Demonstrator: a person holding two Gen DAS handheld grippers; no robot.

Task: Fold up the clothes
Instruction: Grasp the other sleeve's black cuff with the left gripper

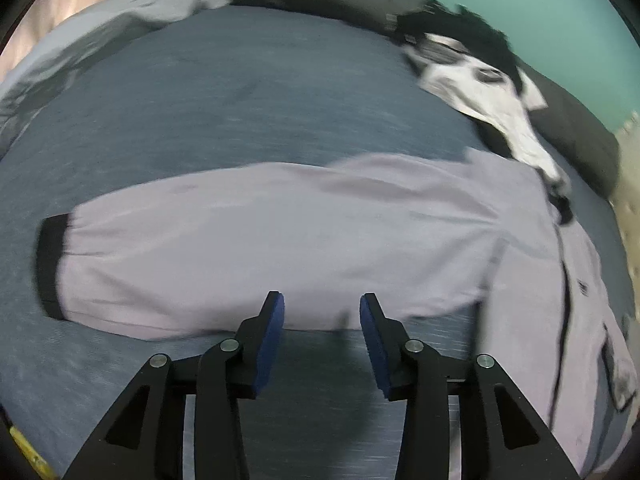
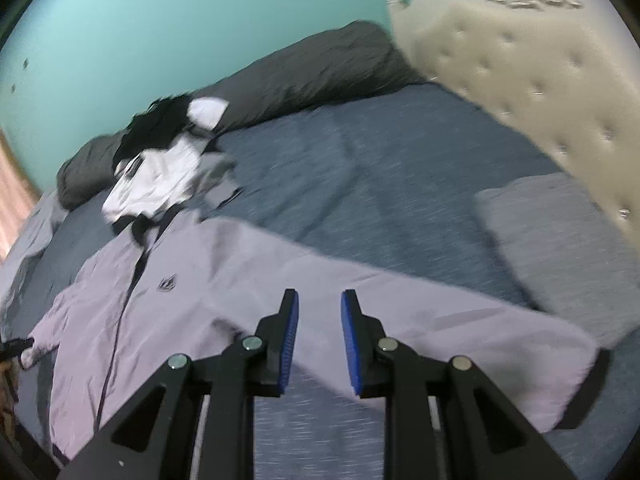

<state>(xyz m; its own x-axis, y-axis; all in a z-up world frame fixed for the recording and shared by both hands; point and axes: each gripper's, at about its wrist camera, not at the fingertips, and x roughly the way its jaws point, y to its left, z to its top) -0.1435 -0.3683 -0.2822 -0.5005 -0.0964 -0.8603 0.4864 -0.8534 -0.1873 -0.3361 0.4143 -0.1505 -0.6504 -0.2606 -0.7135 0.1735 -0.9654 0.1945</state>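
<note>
Bed [image 1: 240, 92], left gripper [image 1: 322, 312] (right gripper [image 2: 319, 308] too) parted, empty

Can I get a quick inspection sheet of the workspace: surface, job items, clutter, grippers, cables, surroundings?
Surface: bed with blue cover, mostly flat.
Job's things: lilac jacket lying front up, dark zip line down the middle, both sleeves spread out sideways, black cuff at the sleeve end.
Clutter: black and white clothes pile above the jacket's collar; dark bolster along the far edge; pale blue pillow.
Grippers: left gripper open over one sleeve, nothing between the fingers; right gripper open over the other sleeve, empty too.
Cables: nothing seen.
Surroundings: teal wall, tufted cream headboard.
</note>
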